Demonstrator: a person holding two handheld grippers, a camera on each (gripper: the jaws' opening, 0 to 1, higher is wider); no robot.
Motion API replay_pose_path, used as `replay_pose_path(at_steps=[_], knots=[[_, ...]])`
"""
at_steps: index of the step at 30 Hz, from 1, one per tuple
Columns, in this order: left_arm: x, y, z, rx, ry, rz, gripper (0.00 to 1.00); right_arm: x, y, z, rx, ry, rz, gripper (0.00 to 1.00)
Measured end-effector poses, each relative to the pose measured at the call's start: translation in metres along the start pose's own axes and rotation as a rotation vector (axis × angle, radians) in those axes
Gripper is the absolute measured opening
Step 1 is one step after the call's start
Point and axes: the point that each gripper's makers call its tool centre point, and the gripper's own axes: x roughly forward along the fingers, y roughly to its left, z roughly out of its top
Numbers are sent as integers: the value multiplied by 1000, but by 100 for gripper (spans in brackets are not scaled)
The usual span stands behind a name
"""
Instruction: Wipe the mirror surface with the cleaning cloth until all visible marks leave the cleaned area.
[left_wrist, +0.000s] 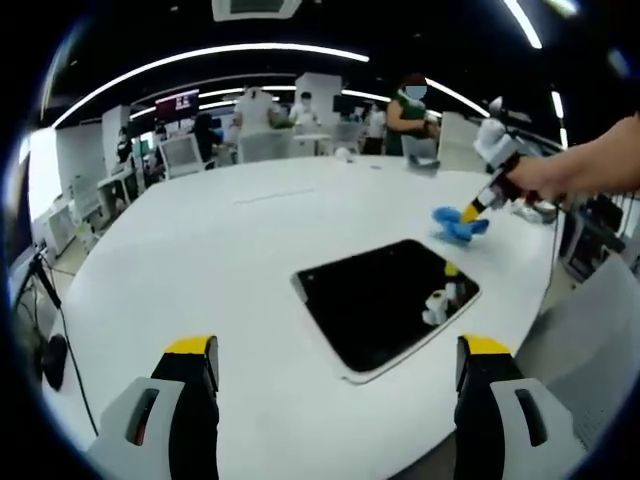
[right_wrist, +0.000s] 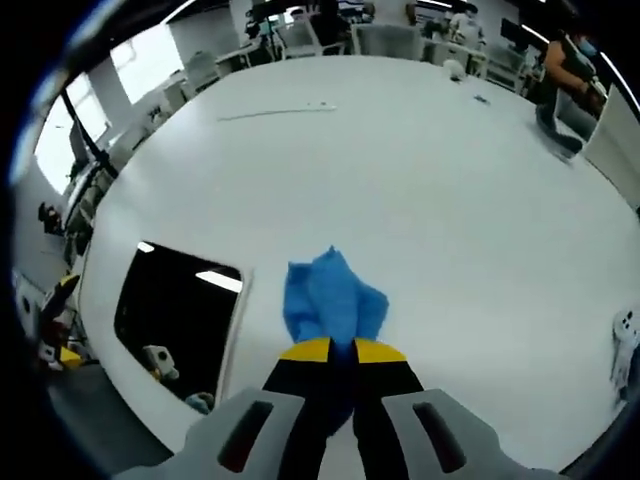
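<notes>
Right tool (right_wrist: 332, 352): we find its yellow-tipped jaws closed on the blue cleaning cloth (right_wrist: 332, 298), which bunches out ahead of the tips and rests on the white desk (right_wrist: 420, 170). In the left gripper view we see the same tool (left_wrist: 468, 212) coming in from the right, held by a person's hand (left_wrist: 545, 178), with the cloth (left_wrist: 458, 226) at its tip lying on the desk just beyond the far corner of the mirror.

Left tool (left_wrist: 335, 365): we note its two jaws standing wide apart at the bottom of its own view with nothing between them. It hangs over the near edge of the desk (left_wrist: 200, 260), pointed toward the mirror.

We record the mirror (left_wrist: 385, 300) as a dark rectangular panel with a pale rim, lying flat on the desk toward its near edge. Its surface shows reflections of the tools and of ceiling lights. In the right gripper view the mirror (right_wrist: 175, 310) lies to the left of the cloth, close beside it but apart; the cloth is not on the glass. We cannot make out any marks on the glass at this size.

Beyond the far edge of the desk we observe several people (left_wrist: 408, 112) among other desks and chairs under long ceiling light strips (left_wrist: 200, 55).
</notes>
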Motion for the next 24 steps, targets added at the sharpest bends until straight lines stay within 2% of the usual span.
replay_pose_path(at_steps=[2, 6, 10, 15, 24], knots=[[1, 0, -1, -8, 8, -3, 99, 3, 3, 2, -3, 9, 4, 1], [0, -5, 4, 13, -13, -19, 99, 9, 10, 7, 7, 10, 17, 1], [0, 2, 1, -29, -11, -4, 99, 15, 19, 8, 3, 38, 32, 1], [1, -6, 1, 12, 0, -21, 99, 23, 28, 10, 3, 58, 37, 1], [0, -5, 2, -8, -8, -21, 99, 32, 50, 14, -26, 74, 53, 1]])
